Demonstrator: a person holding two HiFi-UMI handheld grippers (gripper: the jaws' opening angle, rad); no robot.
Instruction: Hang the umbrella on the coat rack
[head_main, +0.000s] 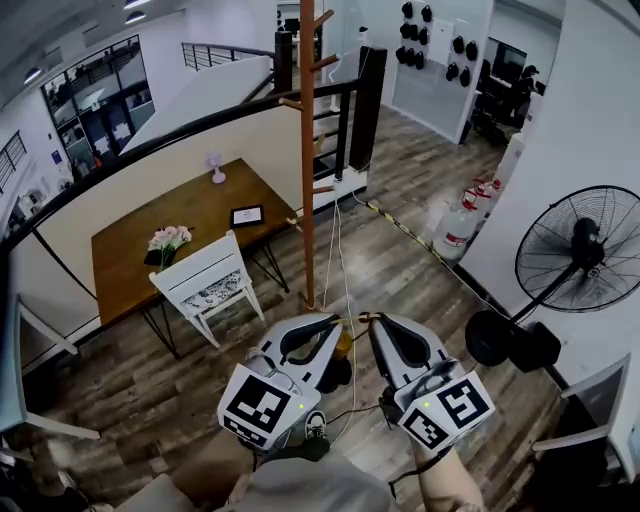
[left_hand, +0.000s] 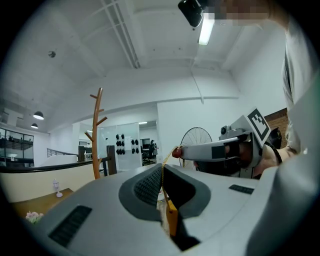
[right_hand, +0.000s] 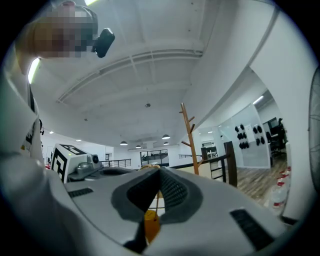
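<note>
Nearest the head camera, the left gripper (head_main: 338, 322) and right gripper (head_main: 368, 319) sit side by side, angled inward so that their tips almost meet. Each has its jaws pressed together on the thin yellow cord (left_hand: 164, 161), which runs the short gap from one gripper's pads to the other's. In both gripper views the cord passes down between the ribbed pads to a yellow-orange part of the umbrella (left_hand: 171, 218), lodged in the throat just behind them. From the head view only a yellowish bit shows between the two gripper bodies, and the rest of the umbrella is hidden beneath them.

Straight ahead stands the coat rack (head_main: 307, 180), a slim wooden pole whose foot is near the gripper tips, with short pegs angling up from its upper part. Bare wood floor lies between the grippers and the pole's foot.

Left of that strip is a white chair (head_main: 205, 282), pushed to the edge of a brown table (head_main: 125, 255). To the right the floor runs open as far as a black standing fan (head_main: 580, 252), the white wall and two red-topped cylinders (head_main: 455, 228). A dark railing (head_main: 362, 95) closes off the space just behind the rack.
</note>
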